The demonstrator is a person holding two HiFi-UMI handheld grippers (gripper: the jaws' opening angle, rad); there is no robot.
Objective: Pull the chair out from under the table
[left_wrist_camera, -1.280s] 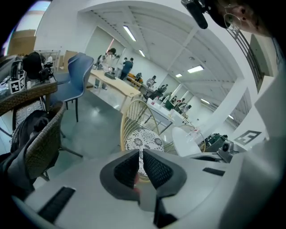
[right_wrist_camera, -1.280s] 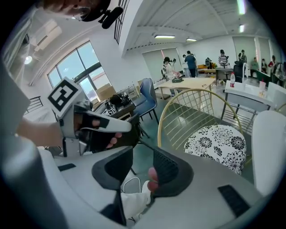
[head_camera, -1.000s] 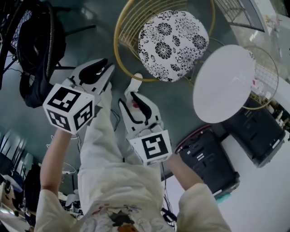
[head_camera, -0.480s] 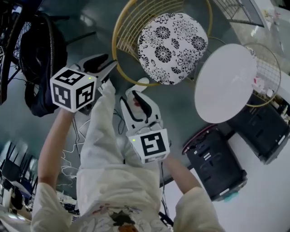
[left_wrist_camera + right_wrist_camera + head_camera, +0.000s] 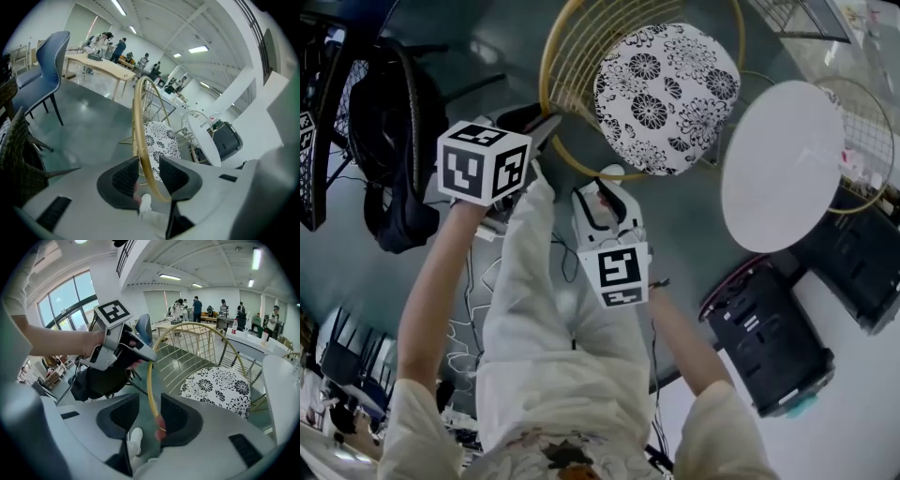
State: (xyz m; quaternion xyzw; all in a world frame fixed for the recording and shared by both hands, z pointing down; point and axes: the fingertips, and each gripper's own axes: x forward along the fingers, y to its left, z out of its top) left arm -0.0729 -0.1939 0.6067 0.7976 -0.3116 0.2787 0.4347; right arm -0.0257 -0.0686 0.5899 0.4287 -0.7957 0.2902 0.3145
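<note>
Now that the jaws of the left gripper have just been opening to their full width, the gold rim of the chair's wire back is seen standing between them. A gap is left on either side, and no pad is pressed on it. The jaws of the right gripper are likewise held apart. The same rim is passed between them and lies closer to the right-hand pad; whether it is touched there cannot be told.

A second ago both grippers were held short of the rim in the head view. They have since been brought down and forward until it is straddled at two places, well apart along its curve.

Beyond both pairs of jaws the chair is found, with its flowered cushion. Past it to the right is the round white table. The far edge of the seat lies just beside the tabletop's edge, and it cannot be told whether any of it is under the top. The chair appears not to have been shifted against the table.

The approach is judged finished and the grip not yet taken. Both pairs of jaws must be closed on the rim before the chair can be drawn back. An even pull from both would be needed, lest the light frame be swung or tipped.
</note>
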